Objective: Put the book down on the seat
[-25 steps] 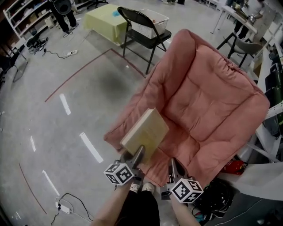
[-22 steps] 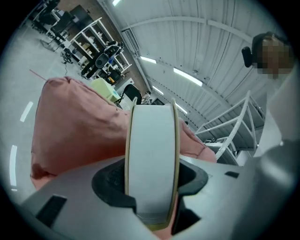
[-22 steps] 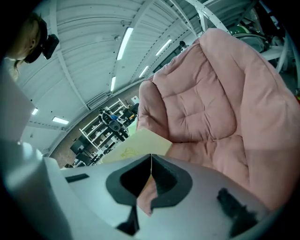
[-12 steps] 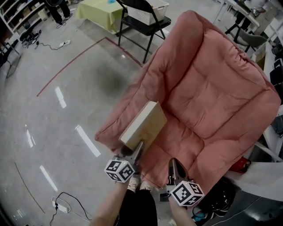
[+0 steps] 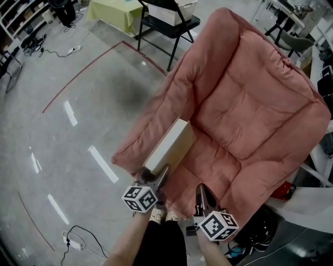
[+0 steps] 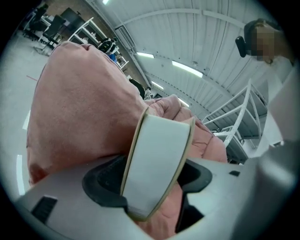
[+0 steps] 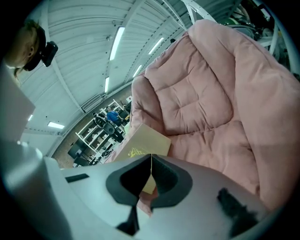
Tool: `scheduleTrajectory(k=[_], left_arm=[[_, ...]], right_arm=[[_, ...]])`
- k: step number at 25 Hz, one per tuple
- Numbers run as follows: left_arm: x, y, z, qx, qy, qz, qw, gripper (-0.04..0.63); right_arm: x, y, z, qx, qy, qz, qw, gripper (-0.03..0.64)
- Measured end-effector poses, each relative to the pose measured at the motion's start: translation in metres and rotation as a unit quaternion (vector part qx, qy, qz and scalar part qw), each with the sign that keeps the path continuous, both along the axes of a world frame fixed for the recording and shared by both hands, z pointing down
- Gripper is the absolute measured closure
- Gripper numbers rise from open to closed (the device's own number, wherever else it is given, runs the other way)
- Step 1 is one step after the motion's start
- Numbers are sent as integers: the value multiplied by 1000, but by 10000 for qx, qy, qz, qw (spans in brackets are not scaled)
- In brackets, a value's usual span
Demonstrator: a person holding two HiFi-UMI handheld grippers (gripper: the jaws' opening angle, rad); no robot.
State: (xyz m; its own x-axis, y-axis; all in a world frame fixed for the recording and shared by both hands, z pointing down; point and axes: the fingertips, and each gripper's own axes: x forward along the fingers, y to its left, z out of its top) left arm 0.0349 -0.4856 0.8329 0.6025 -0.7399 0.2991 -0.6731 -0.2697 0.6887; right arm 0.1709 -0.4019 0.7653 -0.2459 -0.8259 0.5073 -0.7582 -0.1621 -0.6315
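- Well beyond the fingertips of the left gripper (image 5: 155, 179) stands a black folding chair (image 5: 167, 27) carrying a white basket (image 5: 171, 7). A yellow-green covered table (image 5: 112, 11) stands near it, further left.
- Behind and to the left of those fingers, a power strip with a black cable (image 5: 73, 241) lies on the floor (image 5: 62, 145).
- The floor is grey and glossy, marked with a red tape line (image 5: 86, 70). Shelving racks (image 7: 101, 126) line the hall under a ribbed roof with strip lights.
- The pink seat (image 5: 244, 114) is soft, quilted and tilted back. Its padded left edge lies just left of the left fingers.
- The tan book (image 5: 169, 146) stands tilted on its long edge on the seat's front left part. Its near end sits between the left fingers and the rest reaches past the fingertips.
- The left jaws are opening and stand wide, with a gap showing between the right pad and the cover, so they do not clamp the book.
- The right gripper (image 5: 202, 195) has its jaws pressed together and empty. The book lies ahead and left of its fingertips.
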Motion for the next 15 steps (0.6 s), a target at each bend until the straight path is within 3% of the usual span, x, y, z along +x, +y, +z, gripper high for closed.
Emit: scheduleTrajectory(k=[4, 15], left_arm=[[-10, 6, -8, -89, 192, -140, 9997, 275], [-46, 43, -59, 84, -116, -143, 9998, 268]], right_arm=[[-6, -3, -7, 81, -55, -66, 9999, 603], [-27, 7, -37, -20, -55, -255, 9997, 603]])
